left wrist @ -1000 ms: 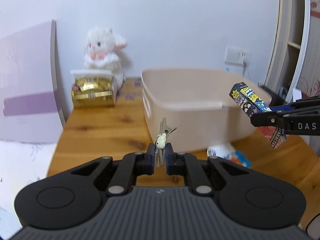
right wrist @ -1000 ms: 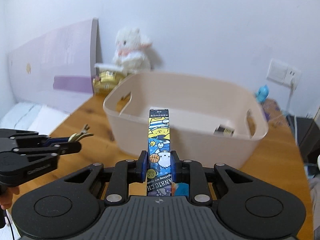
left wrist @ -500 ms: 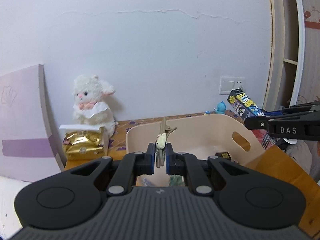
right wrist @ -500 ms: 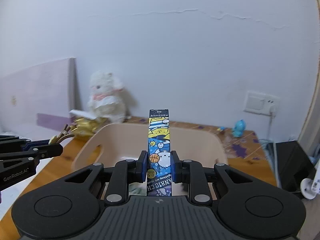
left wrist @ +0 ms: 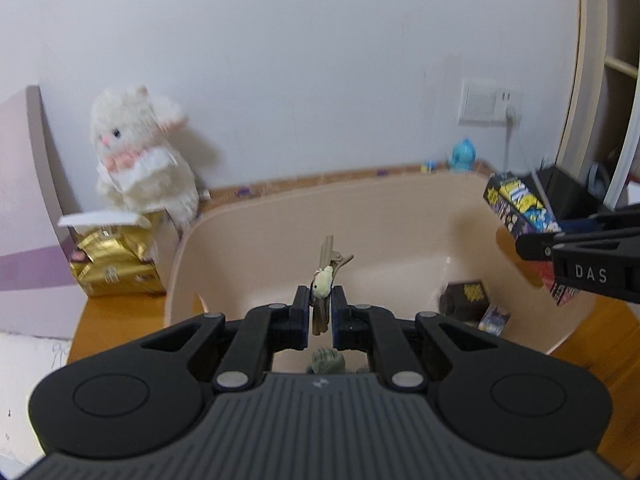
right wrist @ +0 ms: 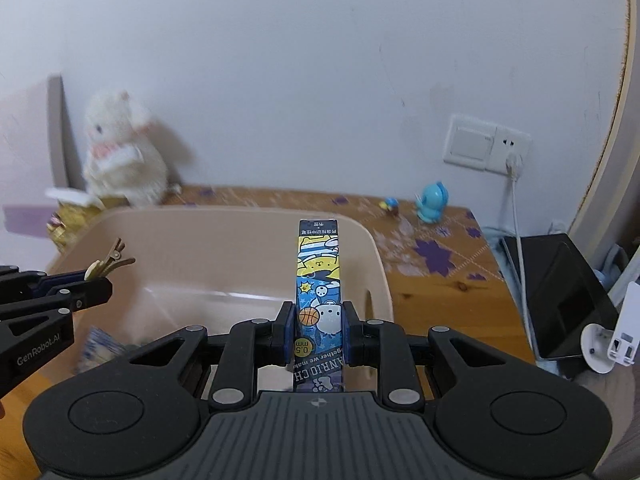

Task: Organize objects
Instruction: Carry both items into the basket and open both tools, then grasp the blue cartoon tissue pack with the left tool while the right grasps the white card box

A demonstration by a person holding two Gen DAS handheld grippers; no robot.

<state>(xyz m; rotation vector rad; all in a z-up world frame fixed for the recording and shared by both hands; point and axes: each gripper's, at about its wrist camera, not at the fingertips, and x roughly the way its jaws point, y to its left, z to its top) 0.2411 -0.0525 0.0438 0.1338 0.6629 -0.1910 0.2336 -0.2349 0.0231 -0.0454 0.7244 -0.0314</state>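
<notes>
left gripper pinching hair clip by its tail, above bin — light, stiff, slippery metal | right gripper clamped mid-length on pen box above bin — light card, crushable

White wall, wooden desk, wall socket

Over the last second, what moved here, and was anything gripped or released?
Both hand-held grippers rose from beside the beige bin to above its opening. Nothing was released: the left holds the hair clip, the right the pen box.
</notes>
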